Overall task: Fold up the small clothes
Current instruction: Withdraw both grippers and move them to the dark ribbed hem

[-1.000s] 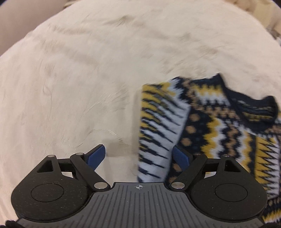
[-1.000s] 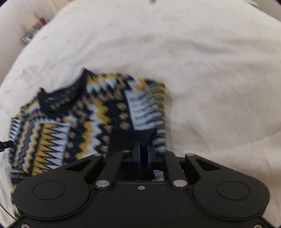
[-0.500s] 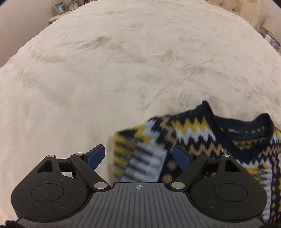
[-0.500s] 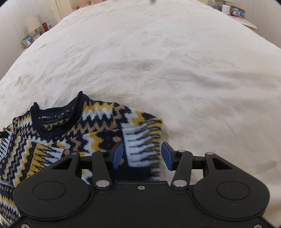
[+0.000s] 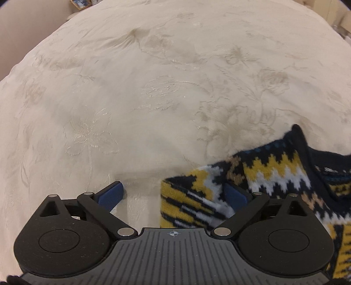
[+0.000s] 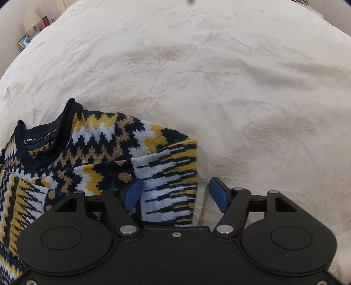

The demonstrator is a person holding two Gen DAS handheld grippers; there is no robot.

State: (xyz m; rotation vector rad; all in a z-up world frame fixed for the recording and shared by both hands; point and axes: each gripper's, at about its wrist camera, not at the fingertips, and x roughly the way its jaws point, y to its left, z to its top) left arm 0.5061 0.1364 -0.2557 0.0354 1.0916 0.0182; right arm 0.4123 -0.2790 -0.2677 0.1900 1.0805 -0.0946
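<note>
A small knitted sweater [image 6: 103, 140] with a navy, yellow and white zigzag pattern lies on the cream bedspread [image 6: 219, 76], collar toward the far side and both sleeves folded in over the body. In the left wrist view the sweater [image 5: 274, 173] fills the lower right. My left gripper [image 5: 173, 195] is opening wide over the sweater's left folded edge; its pads do not press on the cloth. My right gripper [image 6: 175, 195] is opening too, and the right folded sleeve lies loose between its blue pads [image 6: 132, 194].
The embroidered bedspread [image 5: 153, 87] stretches away on all sides of the sweater. Picture frames [image 6: 24, 41] and a lamp stand on a bedside surface at the far left in the right wrist view. Another frame [image 5: 80, 3] shows at the top edge in the left wrist view.
The right gripper, shut on the folded sleeve a second ago, has let go and its jaws have spread. Both grippers have drawn back toward the sweater's near side; the left jaws stand wider.
</note>
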